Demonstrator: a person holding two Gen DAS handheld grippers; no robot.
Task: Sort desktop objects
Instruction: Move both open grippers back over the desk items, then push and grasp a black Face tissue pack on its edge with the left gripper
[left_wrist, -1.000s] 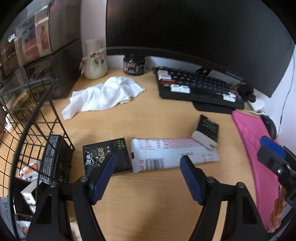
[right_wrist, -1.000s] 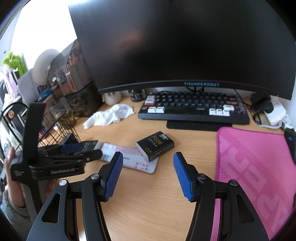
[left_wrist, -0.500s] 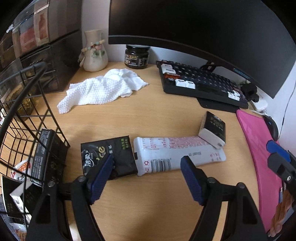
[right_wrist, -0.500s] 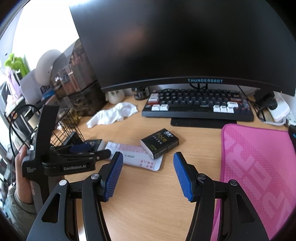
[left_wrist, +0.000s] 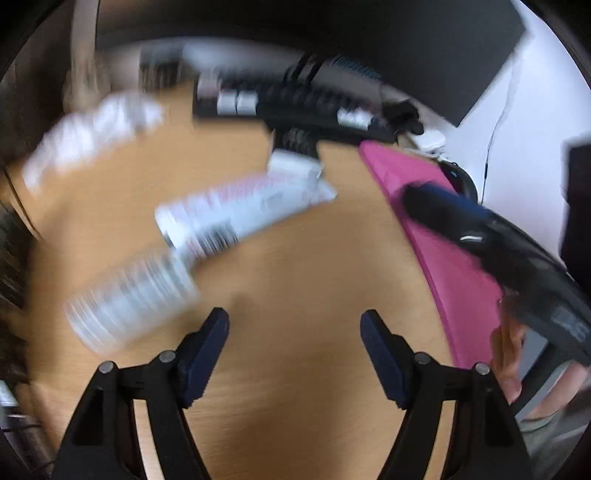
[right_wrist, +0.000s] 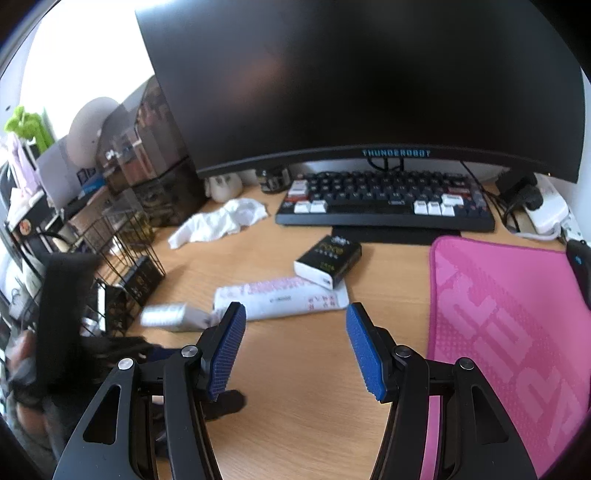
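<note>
We see a light wooden tabletop (right_wrist: 303, 406) against a white wall (left_wrist: 524, 122), a big dark curved monitor (right_wrist: 351, 81) looming over it. Bright daylight floods in at the far left beside stacked storage drawers (right_wrist: 147, 147).

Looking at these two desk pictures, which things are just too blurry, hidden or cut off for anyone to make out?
- Left wrist view: motion blur smears everything; the print on the long white packet and the pale item beside it is unreadable.
- Right wrist view: the wire basket holds things hidden behind its bars and the blurred left gripper.
- Right wrist view: the pink mat is cut off by the frame edge.
</note>
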